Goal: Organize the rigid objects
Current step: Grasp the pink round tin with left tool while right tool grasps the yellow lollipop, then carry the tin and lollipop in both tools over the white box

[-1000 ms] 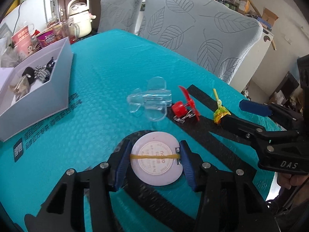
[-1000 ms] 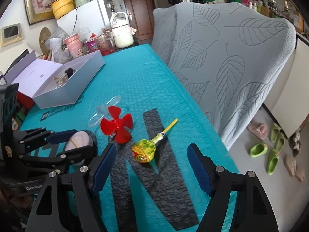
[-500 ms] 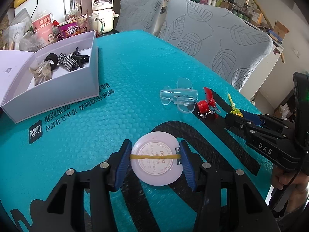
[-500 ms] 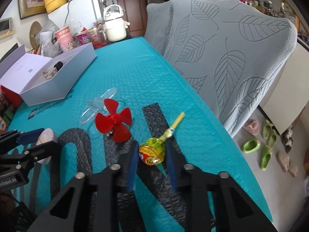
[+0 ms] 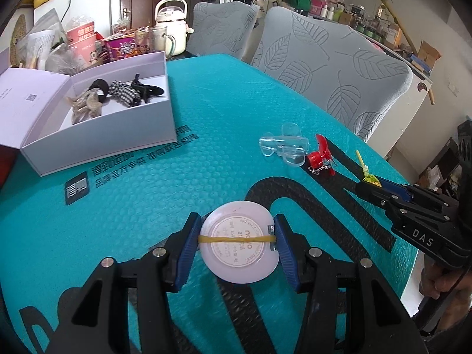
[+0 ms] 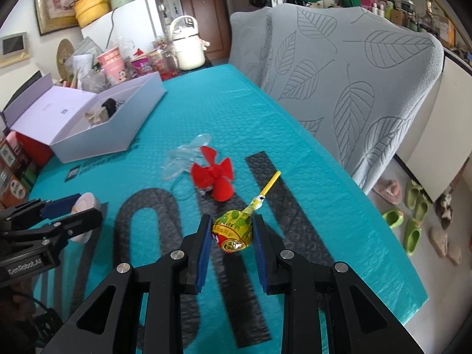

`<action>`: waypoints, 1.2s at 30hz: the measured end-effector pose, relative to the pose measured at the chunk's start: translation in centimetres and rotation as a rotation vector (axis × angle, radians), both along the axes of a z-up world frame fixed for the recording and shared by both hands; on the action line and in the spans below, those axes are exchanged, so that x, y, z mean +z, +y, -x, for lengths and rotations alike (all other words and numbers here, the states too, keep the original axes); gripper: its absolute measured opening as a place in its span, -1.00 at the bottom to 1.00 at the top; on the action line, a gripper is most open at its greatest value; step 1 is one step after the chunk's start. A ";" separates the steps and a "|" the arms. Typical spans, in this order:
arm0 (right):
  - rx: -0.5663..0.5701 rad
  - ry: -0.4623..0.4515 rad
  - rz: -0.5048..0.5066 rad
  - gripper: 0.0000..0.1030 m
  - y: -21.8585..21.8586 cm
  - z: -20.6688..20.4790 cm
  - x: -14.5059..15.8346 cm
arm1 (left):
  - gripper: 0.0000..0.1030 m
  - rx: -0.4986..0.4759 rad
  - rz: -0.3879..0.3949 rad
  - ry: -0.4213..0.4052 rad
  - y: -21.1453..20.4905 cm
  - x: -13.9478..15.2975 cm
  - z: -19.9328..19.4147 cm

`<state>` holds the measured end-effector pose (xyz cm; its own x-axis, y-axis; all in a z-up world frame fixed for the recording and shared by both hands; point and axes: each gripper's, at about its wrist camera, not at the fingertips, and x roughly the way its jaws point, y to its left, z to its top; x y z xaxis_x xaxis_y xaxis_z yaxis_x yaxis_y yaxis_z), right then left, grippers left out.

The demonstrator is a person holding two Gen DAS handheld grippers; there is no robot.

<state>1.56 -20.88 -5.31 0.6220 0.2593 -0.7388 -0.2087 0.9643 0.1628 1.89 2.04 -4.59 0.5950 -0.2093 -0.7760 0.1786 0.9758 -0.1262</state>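
My left gripper (image 5: 237, 243) is shut on a round white case (image 5: 240, 249) with a yellow rubber band across it, held just above the teal mat. My right gripper (image 6: 232, 236) is shut on the yellow-green wrapped head of a lollipop (image 6: 234, 231), its yellow stick pointing up and right. A red propeller toy (image 6: 214, 177) and a clear plastic plane piece (image 5: 283, 149) lie on the mat between the two. The open white box (image 5: 97, 144) at the left holds hair ties and a black clip. In the left wrist view the right gripper (image 5: 374, 187) reaches in from the right edge.
The teal bubble mat (image 5: 221, 112) covers the table; its right edge drops off beside a chair with a grey leaf cover (image 6: 339, 73). Cups, snack tubs and a white kettle (image 5: 171, 26) crowd the far end. Slippers (image 6: 413, 227) lie on the floor.
My right gripper closed on the lollipop head and lifted it a little. My left gripper carried the round case back and leftward, so the white box now shows nearer.
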 end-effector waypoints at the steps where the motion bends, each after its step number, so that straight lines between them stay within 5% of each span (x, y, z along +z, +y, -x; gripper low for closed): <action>1: 0.006 -0.005 -0.004 -0.49 0.3 0.2 0.2 | -0.03 0.007 -0.002 -0.004 0.3 0.2 0.3; 16: 0.202 -0.073 -0.015 -0.49 7.3 2.3 2.7 | -0.03 0.147 -0.033 -0.059 5.2 2.0 3.5; 36: 0.491 -0.035 -0.044 -0.48 17.1 5.1 2.2 | -0.03 0.341 -0.067 -0.098 13.1 3.8 6.7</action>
<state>-3.58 -3.81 -3.10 0.4433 0.5582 -0.7013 -0.6427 0.7434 0.1855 -4.80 15.13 -0.78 0.6941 0.0632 -0.7171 -0.1503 0.9869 -0.0586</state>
